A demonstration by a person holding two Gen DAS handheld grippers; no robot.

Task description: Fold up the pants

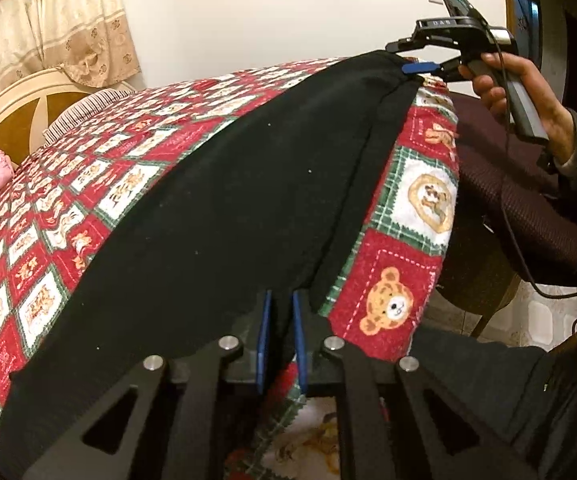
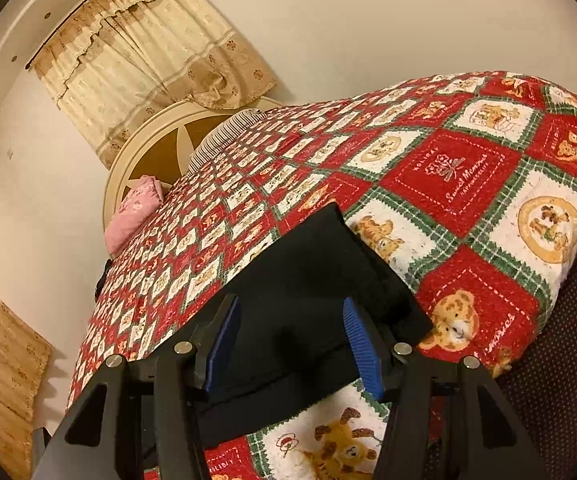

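Observation:
Black pants (image 1: 228,200) lie flat and lengthwise on a red patchwork blanket (image 1: 428,200) covering a bed. At the near end, my left gripper (image 1: 281,304) has its blue pads drawn close together with a pinch of the pants' edge between them. My right gripper (image 1: 412,58) is held by a hand (image 1: 528,92) at the far end of the pants. In the right wrist view that gripper (image 2: 290,304) stands open, its blue pads (image 2: 362,344) wide apart. The end of the pants (image 2: 308,264) lies between and under them, touching neither.
The blanket (image 2: 468,168) drops off the bed edge beside a dark mesh chair (image 1: 528,216). A pink cloth (image 2: 136,212) and a striped pillow (image 2: 224,132) lie near the round headboard (image 2: 152,148). Curtains (image 2: 148,48) hang behind. A cable (image 1: 516,208) trails from the right gripper.

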